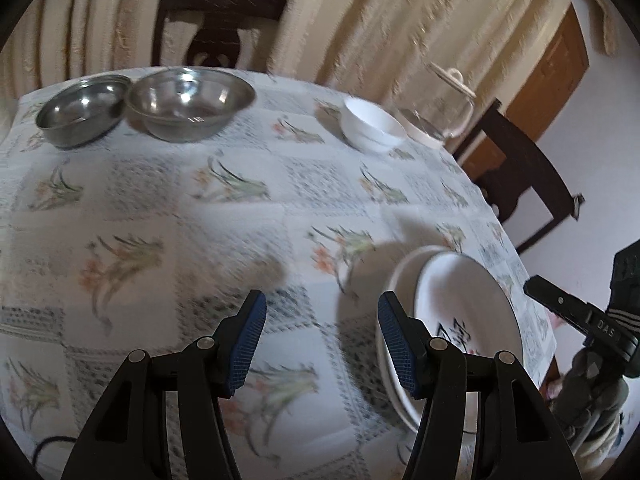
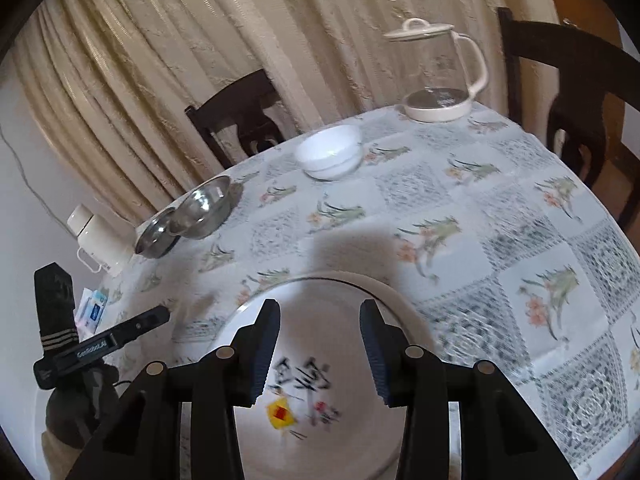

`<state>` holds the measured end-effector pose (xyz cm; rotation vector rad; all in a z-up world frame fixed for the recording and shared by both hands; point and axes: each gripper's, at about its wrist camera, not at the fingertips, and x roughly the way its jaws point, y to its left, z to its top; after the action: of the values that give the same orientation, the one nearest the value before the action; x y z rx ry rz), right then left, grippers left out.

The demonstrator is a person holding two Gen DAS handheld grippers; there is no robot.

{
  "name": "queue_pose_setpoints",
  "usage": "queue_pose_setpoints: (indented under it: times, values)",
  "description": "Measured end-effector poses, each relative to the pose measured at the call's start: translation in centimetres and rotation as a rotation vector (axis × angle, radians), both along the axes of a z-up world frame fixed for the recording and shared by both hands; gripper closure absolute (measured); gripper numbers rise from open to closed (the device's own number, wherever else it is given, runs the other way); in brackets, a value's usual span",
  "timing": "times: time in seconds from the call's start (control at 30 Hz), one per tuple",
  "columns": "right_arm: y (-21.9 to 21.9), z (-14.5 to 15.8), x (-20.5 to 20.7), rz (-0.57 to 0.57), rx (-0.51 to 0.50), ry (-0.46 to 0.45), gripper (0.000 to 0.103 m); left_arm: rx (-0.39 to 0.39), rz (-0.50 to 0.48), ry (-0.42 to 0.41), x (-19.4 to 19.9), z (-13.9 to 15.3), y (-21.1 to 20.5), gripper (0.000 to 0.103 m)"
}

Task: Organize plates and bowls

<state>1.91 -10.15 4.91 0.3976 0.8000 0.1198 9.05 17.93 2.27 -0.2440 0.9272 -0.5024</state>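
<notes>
Two steel bowls (image 1: pixel 80 110) (image 1: pixel 190 100), touching rim to rim, stand at the far side of the table (image 1: pixel 224 224), which is covered in a floral patterned cloth. One white bowl (image 1: pixel 372 126) stands further right, just beside a glass kettle (image 1: pixel 438 110) with a white lid and base. One stack of white plates (image 2: pixel 320 380), the top one bearing black characters and a yellow-red mark, lies at the near edge. Left tool (image 1: pixel 322 344): blue pads set wide, holding nothing, over bare cloth just left of the stack. Right tool (image 2: pixel 320 352): pads set wide, empty, over the top plate. Two dark wooden chairs (image 2: pixel 240 116) (image 2: pixel 568 92) stand against cream curtains (image 2: pixel 200 32).
</notes>
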Motion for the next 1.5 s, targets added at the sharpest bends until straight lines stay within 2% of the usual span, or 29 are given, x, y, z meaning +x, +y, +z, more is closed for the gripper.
queue_pose_setpoints:
  times: [0.37,0.9,1.13,1.5]
  values:
    - [6.2,1.0,4.7,0.133,0.054,0.03,0.048,-0.033,0.126,-0.056,3.5,1.6,5.7,0.044]
    - [15.6,1.8,12.5,0.303,0.1,0.09,0.047,-0.041,0.333,-0.113,10.7,2.8,14.2,0.042]
    - [19.1,1.5,15.3,0.351,0.112,0.079,0.047,0.035,0.441,-0.159,12.9,2.6,16.8,0.042]
    - [24.4,0.3,19.2,0.39,0.127,0.067,0.047,0.159,0.543,-0.243,16.3,2.9,18.7,0.04]
